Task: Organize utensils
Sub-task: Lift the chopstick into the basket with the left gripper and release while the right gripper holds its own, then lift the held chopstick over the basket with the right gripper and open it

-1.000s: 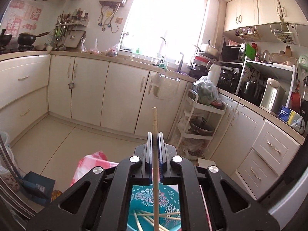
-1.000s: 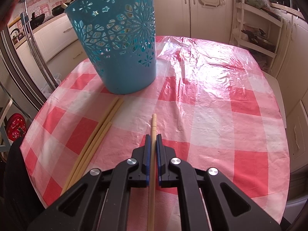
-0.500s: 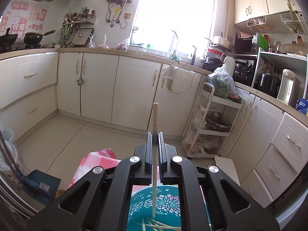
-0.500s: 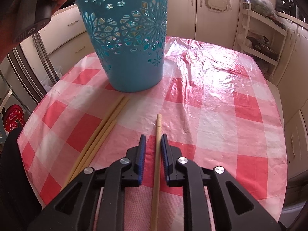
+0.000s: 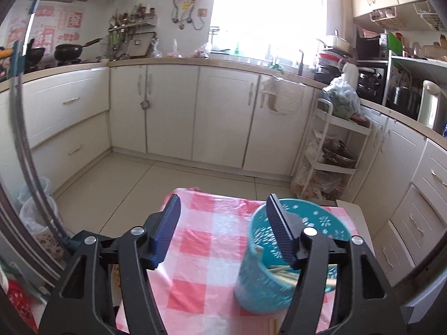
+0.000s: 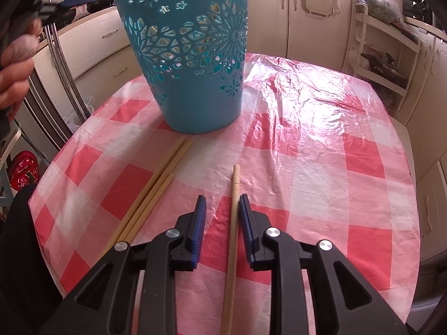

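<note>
While its jaws have just been opening, the right gripper point(image 6: 222, 217) straddles a chopstick point(image 6: 233, 223) lying on the checked tablecloth point(image 6: 321, 167), parted and gripping nothing, apparently set to line up a fresh grasp. Left of it, three more chopsticks point(image 6: 152, 195) wait near the blue basket point(image 6: 192, 64). The left gripper point(image 5: 223, 223), jaws just sprung wide and empty, hangs by the basket, where chopsticks already stand.

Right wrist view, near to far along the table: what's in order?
Right tool straddling a single chopstick → chopstick bundle on the left → blue basket → bare checked tablecloth → white cabinets.
</note>
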`<state>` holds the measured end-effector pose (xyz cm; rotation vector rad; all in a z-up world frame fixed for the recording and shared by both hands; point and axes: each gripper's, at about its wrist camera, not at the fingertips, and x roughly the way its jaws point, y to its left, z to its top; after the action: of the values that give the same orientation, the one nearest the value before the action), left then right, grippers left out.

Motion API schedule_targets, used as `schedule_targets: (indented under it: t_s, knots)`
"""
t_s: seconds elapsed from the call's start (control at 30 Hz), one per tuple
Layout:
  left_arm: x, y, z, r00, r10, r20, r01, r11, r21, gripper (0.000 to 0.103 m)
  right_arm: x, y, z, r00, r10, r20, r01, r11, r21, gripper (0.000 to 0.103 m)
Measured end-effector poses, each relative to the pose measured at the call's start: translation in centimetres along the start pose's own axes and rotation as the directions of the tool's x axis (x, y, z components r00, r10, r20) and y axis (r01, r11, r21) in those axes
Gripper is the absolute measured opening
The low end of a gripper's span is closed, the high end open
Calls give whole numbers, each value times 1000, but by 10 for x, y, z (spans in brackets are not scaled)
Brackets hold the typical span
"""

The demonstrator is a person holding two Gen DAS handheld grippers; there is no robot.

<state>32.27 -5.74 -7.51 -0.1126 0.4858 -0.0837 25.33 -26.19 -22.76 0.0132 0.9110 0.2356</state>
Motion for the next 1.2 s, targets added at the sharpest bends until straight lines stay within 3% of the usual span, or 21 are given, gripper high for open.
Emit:
schedule_targets:
  t_s: [0.13, 0.2, 0.37, 0.43, 0.57, 0.63, 0.7, 0.87, 1.07, 1.2]
  knots:
    - [-5, 47, -42, 993, 92, -79, -98, 992, -74, 75, -1, -2, -1, 1000, -30, 8, 30, 999, 11, 14]
    - [3, 68, -69, 980, 114, -161, -132, 986, -104, 75, -2, -5, -2, 999, -50, 11, 50, 998, 32, 6]
    - [30, 87, -114, 939, 125, -319, -162, 982, -93, 75, -3, -21, -1, 1000, -18, 4, 17, 991, 135, 6]
    - [39, 83, -118, 933, 130, -335, -157, 986, -56, 75, -3, -21, 1, 1000, -16, -9, 17, 991, 132, 6]
    - [47, 73, -130, 932, 139, -335, -145, 989, 9, 79, 0, -4, 6, 996, -84, -36, 84, 996, 7, 8]
    - [49, 67, -138, 921, 123, -370, -123, 992, 23, 80, 1, 0, 6, 994, -104, -34, 103, 994, -21, 8]
    - [47, 62, -137, 927, 120, -356, -115, 993, 35, 82, 1, -3, 6, 995, -99, -31, 99, 995, 0, 8]
    - [48, 56, -137, 922, 115, -369, -100, 993, 60, 83, -1, -20, 6, 999, -21, -43, 27, 992, 123, 6]
    - [53, 49, -136, 913, 128, -387, -97, 990, 99, 83, -2, -1, 2, 994, -105, -28, 105, 994, -20, 6]
    - [54, 48, -136, 910, 127, -395, -96, 990, 99, 83, -5, -16, 0, 999, -36, -24, 38, 995, 94, 6]
